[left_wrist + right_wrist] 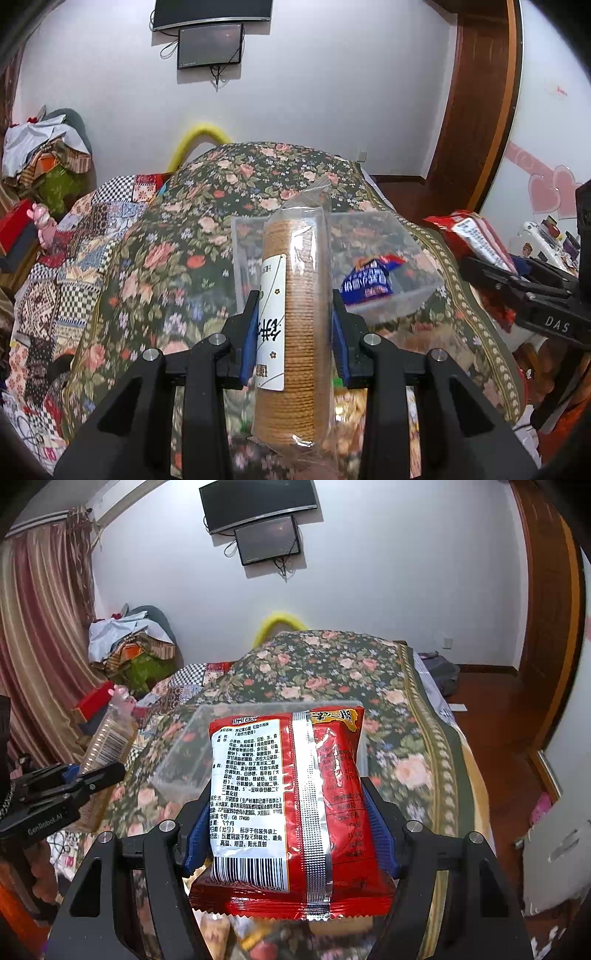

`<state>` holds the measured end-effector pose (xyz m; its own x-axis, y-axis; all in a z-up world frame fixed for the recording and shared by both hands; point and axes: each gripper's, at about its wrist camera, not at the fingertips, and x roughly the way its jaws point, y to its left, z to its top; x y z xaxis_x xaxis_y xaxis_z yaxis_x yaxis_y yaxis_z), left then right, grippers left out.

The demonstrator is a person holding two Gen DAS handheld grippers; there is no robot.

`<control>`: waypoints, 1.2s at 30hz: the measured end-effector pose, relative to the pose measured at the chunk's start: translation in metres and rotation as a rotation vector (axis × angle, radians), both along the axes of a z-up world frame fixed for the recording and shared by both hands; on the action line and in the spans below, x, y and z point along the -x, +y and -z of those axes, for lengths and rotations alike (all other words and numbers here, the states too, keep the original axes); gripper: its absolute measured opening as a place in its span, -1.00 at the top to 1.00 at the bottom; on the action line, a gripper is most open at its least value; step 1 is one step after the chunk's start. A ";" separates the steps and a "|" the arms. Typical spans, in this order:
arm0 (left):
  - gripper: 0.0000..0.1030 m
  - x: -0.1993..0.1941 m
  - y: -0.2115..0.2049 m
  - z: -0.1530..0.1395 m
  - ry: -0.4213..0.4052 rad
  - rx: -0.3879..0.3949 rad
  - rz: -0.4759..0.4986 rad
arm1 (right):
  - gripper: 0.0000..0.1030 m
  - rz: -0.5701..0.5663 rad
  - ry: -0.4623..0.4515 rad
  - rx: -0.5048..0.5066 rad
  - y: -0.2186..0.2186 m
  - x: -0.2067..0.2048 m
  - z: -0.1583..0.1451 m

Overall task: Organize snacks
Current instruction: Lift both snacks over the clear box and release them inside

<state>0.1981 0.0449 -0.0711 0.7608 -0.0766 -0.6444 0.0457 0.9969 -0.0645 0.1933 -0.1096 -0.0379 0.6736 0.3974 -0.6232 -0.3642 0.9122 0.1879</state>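
My left gripper [294, 325] is shut on a clear sleeve of round biscuits [299, 317] with a white label, held upright above the floral bedspread. Behind it stands a clear plastic box [399, 236] with a blue snack packet [369, 282] inside. My right gripper [288, 830] is shut on a red noodle packet [288, 805], back side up, barcode toward me, in front of the same clear box [184, 749]. The right gripper with its red packet [476, 236] shows at the right of the left wrist view. The left gripper with the biscuits [110, 738] shows at the left of the right wrist view.
A floral bedspread [177, 236] covers the bed, with a patchwork quilt [74, 266] to the left. A pile of clothes [129, 646] lies by the curtain. More snack packets [221, 930] lie blurred under my right gripper. A wooden door [476, 96] and floor are to the right.
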 end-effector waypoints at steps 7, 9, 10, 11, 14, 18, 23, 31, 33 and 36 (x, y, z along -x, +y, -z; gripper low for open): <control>0.34 -0.037 0.000 0.007 0.012 0.006 0.000 | -0.31 -0.037 0.010 0.008 0.029 -0.028 0.004; 0.34 -0.045 0.001 0.012 0.021 0.009 -0.006 | -0.31 -0.047 0.022 0.009 0.037 -0.035 0.007; 0.34 -0.051 0.003 0.015 0.029 0.013 -0.007 | -0.31 -0.055 0.031 0.008 0.042 -0.040 0.010; 0.34 -0.056 0.004 0.019 0.038 0.015 -0.010 | -0.31 -0.059 0.037 0.009 0.044 -0.043 0.012; 0.34 -0.071 0.008 0.030 0.065 0.011 -0.020 | -0.31 -0.060 0.063 0.016 0.055 -0.054 0.018; 0.34 -0.087 0.013 0.043 0.098 0.021 -0.027 | -0.31 -0.058 0.099 0.028 0.061 -0.068 0.029; 0.34 -0.103 0.016 0.053 0.125 0.031 -0.017 | -0.31 -0.050 0.150 0.034 0.064 -0.085 0.041; 0.32 -0.118 0.019 0.065 0.168 0.053 -0.029 | -0.33 -0.056 0.177 0.058 0.072 -0.092 0.051; 0.32 -0.118 0.020 0.065 0.169 0.058 -0.035 | -0.35 -0.061 0.188 0.071 0.072 -0.091 0.052; 0.28 -0.110 0.018 0.056 0.139 0.052 -0.028 | -0.37 -0.067 0.191 0.085 0.071 -0.088 0.051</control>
<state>0.3083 0.0631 -0.1274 0.6667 -0.0923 -0.7396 0.0045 0.9928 -0.1199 0.2815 -0.0383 -0.0890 0.5138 0.3779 -0.7702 -0.3900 0.9025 0.1827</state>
